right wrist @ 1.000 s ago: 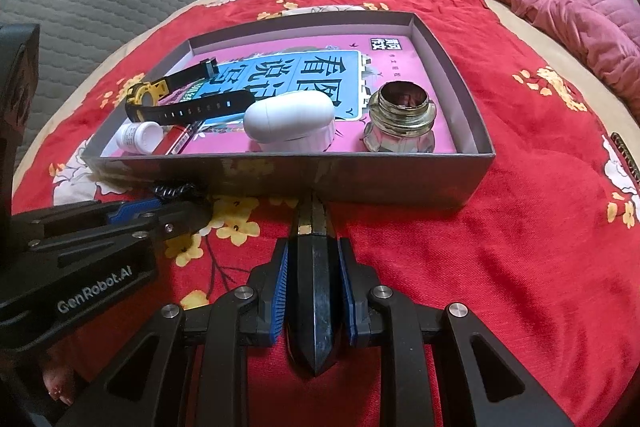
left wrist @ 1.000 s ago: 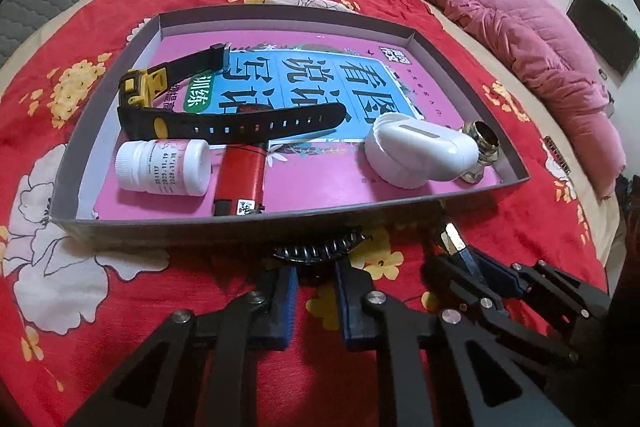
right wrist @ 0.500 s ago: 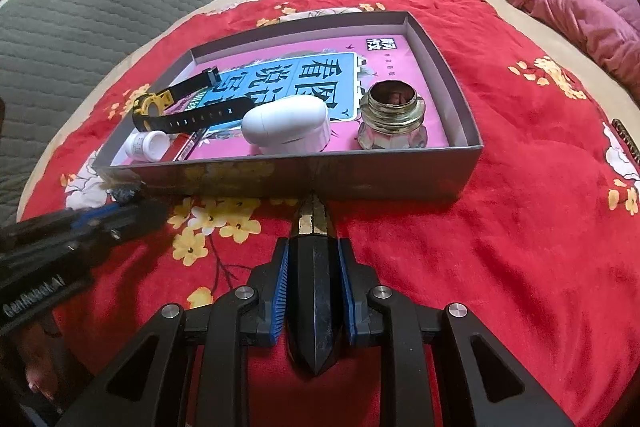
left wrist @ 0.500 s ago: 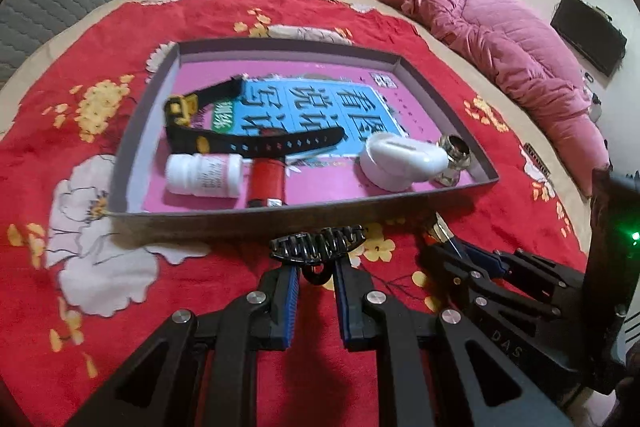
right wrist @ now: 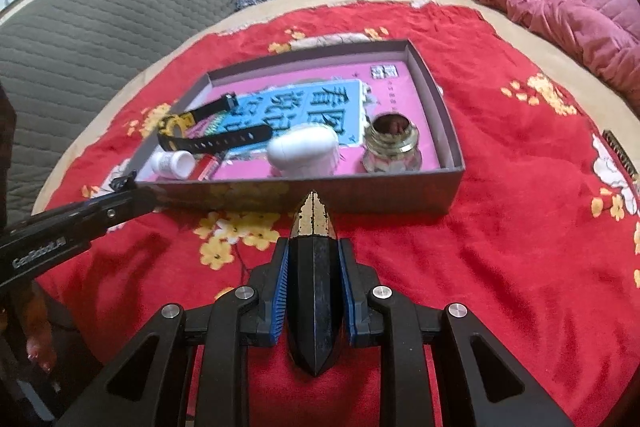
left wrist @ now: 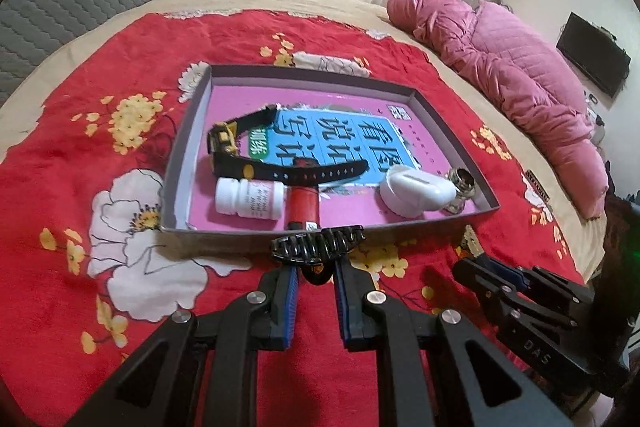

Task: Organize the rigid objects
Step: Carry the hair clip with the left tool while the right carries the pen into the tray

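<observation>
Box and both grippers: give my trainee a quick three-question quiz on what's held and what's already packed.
1. True or false: the hair claw held by the left gripper already lies inside the box.
2. What does the right gripper hold?
A. a watch
B. a black, gold-tipped pointed piece
C. a white bottle
3. Fill in: in the right wrist view, the glass jar stands in the box beside the ___ case.

Key:
1. False; it is held outside the near wall.
2. B, the pointed piece.
3. white
</observation>
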`<state>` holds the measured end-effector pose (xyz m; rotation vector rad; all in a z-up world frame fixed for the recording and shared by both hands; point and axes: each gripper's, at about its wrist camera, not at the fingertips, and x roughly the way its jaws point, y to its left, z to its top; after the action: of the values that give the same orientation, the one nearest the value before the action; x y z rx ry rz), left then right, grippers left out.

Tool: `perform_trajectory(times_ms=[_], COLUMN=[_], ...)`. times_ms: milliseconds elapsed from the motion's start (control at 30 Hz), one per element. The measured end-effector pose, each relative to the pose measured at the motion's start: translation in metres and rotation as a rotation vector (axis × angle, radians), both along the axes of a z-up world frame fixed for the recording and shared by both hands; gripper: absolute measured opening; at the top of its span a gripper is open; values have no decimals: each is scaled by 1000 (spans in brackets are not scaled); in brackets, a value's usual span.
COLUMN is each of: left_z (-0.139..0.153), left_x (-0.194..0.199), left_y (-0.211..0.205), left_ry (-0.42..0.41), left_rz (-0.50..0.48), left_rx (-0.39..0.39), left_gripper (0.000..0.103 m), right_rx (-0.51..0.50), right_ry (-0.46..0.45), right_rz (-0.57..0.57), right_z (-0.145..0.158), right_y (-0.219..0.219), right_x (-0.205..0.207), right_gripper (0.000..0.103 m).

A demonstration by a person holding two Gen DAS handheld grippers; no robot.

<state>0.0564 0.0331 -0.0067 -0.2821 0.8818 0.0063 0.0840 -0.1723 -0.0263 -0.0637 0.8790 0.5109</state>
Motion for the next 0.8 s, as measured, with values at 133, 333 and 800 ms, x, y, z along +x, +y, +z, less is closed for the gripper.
perform_trajectory(times_ms=[133,333,800], left_z=[5,10,7], left_x=[-1,1,10], left_y=[7,14,46], left_ry=[-19,-49,-67], left_rz=[14,26,88], left_rx=[-6,1,-5], left_gripper=[16,16,16], right_rx=[16,41,106], right_ry=[-53,-89,-107], right_rz=[32,54,38], right_z=[14,25,40], right_y=[8,18,33], right_x=[-6,-7,15], right_gripper=[23,23,23])
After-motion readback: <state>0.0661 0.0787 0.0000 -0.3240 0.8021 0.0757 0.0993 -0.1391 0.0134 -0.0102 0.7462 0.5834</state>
